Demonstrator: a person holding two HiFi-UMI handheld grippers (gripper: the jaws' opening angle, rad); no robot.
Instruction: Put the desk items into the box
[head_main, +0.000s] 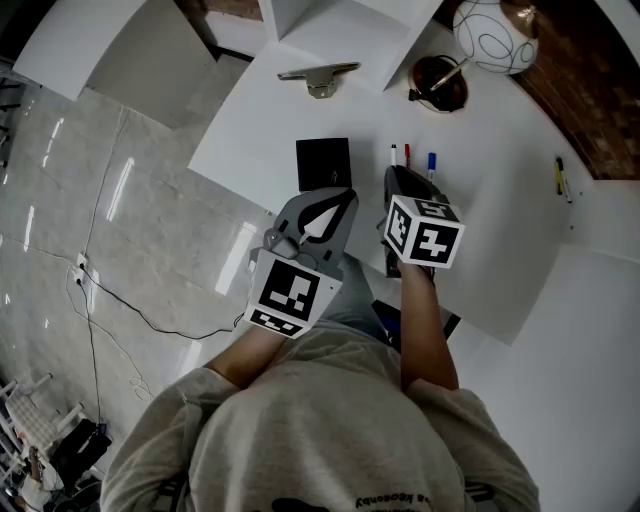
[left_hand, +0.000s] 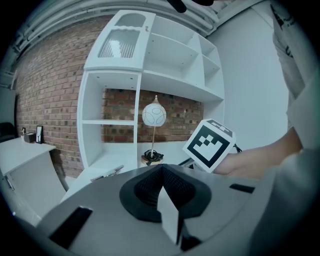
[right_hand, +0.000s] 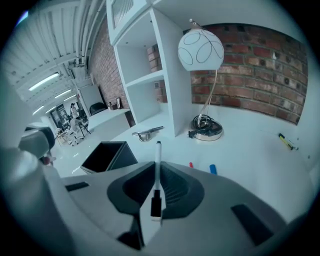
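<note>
Head view showed the black box near the desk's left edge, with the right gripper just beside it. Left gripper view showed the left gripper pinched together on nothing. Right gripper view showed the white marker clamped between the jaws by its capped end only, so it could pivot or slip and miss the box.

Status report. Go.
Left gripper shut, empty. Right gripper shut on white marker. Black box open, nothing in the way. Red marker, blue marker on desk.
</note>
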